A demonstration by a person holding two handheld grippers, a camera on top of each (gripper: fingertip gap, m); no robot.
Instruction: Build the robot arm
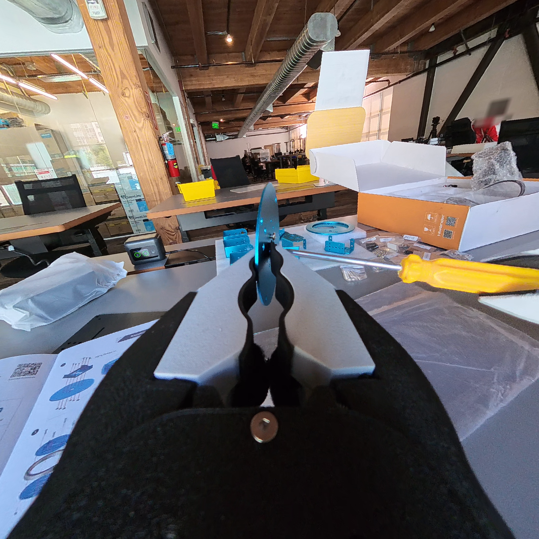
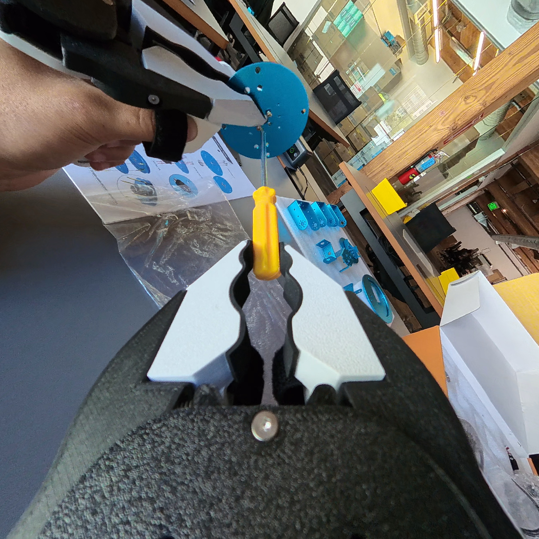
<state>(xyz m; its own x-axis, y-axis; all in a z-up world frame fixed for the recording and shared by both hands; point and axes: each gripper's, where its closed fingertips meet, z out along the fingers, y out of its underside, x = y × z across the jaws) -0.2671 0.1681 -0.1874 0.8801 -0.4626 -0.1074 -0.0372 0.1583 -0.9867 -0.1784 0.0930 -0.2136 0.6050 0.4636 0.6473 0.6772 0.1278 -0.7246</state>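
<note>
Grey table in a timber-beamed workshop. Blue disc was gripped edge-on, raised, in left tongs. Screwdriver was clamped in right tongs, tip touching a disc screw. Brackets lay beyond.

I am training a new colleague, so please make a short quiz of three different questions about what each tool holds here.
1. True or false: the left tool grips the blue round plate by its edge.
2. What does the right tool hold? A) a bracket B) the yellow screwdriver C) nothing
3. Fill in: the screwdriver's tip meets a small ___ on the plate.

Key: 1 true; 2 B; 3 screw. The blue brackets lie untouched on white foam.
</note>
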